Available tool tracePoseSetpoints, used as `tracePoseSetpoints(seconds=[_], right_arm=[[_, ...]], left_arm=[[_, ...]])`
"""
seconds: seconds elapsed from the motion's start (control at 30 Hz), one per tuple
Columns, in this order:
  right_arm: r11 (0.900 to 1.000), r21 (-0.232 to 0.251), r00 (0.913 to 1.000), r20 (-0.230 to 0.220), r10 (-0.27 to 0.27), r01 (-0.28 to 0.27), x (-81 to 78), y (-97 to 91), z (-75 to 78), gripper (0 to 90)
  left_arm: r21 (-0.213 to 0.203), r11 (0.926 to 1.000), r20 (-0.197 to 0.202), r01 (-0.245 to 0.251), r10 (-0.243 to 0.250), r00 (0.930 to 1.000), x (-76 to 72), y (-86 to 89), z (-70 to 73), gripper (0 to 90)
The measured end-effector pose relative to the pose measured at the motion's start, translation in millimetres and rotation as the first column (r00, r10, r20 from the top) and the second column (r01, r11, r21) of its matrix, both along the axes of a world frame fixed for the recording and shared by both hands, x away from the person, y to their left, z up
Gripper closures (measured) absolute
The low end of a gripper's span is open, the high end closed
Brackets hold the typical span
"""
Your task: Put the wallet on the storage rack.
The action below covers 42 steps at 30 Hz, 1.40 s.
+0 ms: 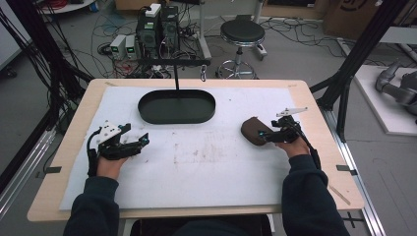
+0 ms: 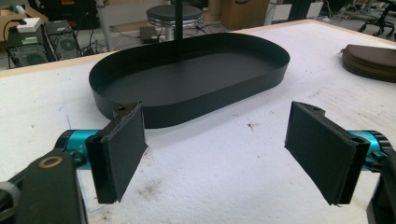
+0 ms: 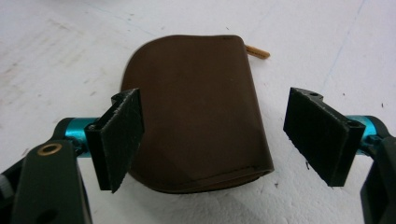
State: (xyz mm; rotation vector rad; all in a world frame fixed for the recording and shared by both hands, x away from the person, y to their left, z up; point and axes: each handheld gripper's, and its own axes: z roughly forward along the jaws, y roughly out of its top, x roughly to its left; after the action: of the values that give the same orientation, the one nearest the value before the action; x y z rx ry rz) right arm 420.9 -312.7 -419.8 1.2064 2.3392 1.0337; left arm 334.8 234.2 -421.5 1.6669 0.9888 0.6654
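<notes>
The left gripper [image 1: 132, 142] rested low over the white mat [image 1: 206, 162] at the left side of the table [image 1: 74, 147], held by the person's left hand [image 1: 110, 164]. Its 2 jaws stood wide apart with nothing between them; in the left gripper view [image 2: 219, 149] only bare mat lay in the gap.

Beyond the left gripper, at the middle of the far side of the mat, lay the black oval tray [image 1: 147, 114], with a thin black post [image 1: 176, 81] rising from it. In the left gripper view the tray [image 2: 187, 107] sat just ahead of the open jaws, and nothing lay in the part of it that showed.

The brown pouch [image 1: 253, 130] lay flat on the mat at the right side, well apart from the tray. The right gripper [image 1: 268, 135], held by the right hand [image 1: 295, 147], was positioned at the pouch. In the right gripper view [image 3: 212, 140] its 2 jaws stood apart, 1 on each side of the pouch [image 3: 201, 116], not clamped on it. A small tan zip pull [image 3: 258, 51] projected from the far edge of the pouch.
</notes>
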Motion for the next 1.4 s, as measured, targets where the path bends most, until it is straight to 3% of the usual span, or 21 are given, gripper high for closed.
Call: tracePoseSetpoints(seconds=[0.1, 0.27, 0.4, 0.47, 0.53, 0.57, 0.87, 1.0, 1.23, 1.3, 1.4], right_arm=[[1.0000, 0.000, 0.9997, -0.022, -0.009, 0.009, 5.6, -0.3, -6.4, 20.3], [0.9954, 0.095, 0.9952, -0.096, 0.020, -0.011, 17.4, -8.8, -18.6, 14.4], [0.9812, 0.193, 0.9851, -0.167, 0.042, -0.010, 23.1, -16.0, -27.7, 14.4], [0.9785, 0.206, 0.9838, -0.172, 0.051, -0.015, 23.6, -17.2, -28.6, 14.8], [0.9759, 0.216, 0.9804, -0.183, 0.072, -0.031, 23.7, -16.9, -27.7, 24.7], [0.9681, 0.243, 0.9739, -0.198, 0.111, -0.060, 24.0, -17.8, -27.2, 31.1], [0.9677, 0.247, 0.9669, -0.230, 0.110, -0.051, 22.4, -16.4, -25.2, 37.5], [0.9726, 0.224, 0.9730, -0.203, 0.110, -0.063, 19.2, -15.3, -20.0, 44.6], [0.9640, 0.245, 0.9822, -0.128, 0.137, -0.103, 11.2, -15.0, -6.5, 62.0], [0.9650, 0.232, 0.9837, -0.100, 0.149, -0.123, 9.0, -13.2, -3.0, 64.4], [0.9712, 0.171, 0.9848, -0.022, 0.172, -0.166, 1.8, -4.0, 5.7, 66.9]], left_arm=[[0.004, 1.0000, -0.003, 0.003, -0.003, 1.0000, 0.2, -0.7, -0.6, 20.1], [0.002, 1.0000, -0.008, -0.001, 0.001, 1.0000, 0.6, -0.8, -1.6, 20.1], [0.002, 1.0000, -0.010, -0.001, 0.001, 0.9999, 0.6, -1.2, -1.8, 20.3], [0.002, 1.0000, -0.010, -0.001, 0.001, 0.9999, 0.6, -1.4, -1.9, 20.3], [0.003, 1.0000, -0.011, -0.001, 0.001, 0.9999, 0.7, -1.6, -2.1, 20.4], [0.003, 1.0000, -0.011, -0.001, 0.001, 0.9999, 0.8, -1.6, -2.2, 20.4], [0.009, 1.0000, -0.012, 0.001, -0.001, 0.9999, 1.1, -2.0, -2.3, 20.5], [0.010, 1.0000, -0.011, -0.002, 0.002, 0.9999, 1.0, -2.0, -2.3, 20.5], [0.011, 0.9999, -0.010, -0.003, 0.003, 0.9999, 0.9, -2.0, -2.1, 20.6], [0.006, 1.0000, -0.009, -0.005, 0.005, 0.9999, 0.9, -2.3, -2.1, 20.6], [0.008, 1.0000, -0.008, -0.005, 0.005, 1.0000, 0.8, -2.2, -1.8, 20.6]])
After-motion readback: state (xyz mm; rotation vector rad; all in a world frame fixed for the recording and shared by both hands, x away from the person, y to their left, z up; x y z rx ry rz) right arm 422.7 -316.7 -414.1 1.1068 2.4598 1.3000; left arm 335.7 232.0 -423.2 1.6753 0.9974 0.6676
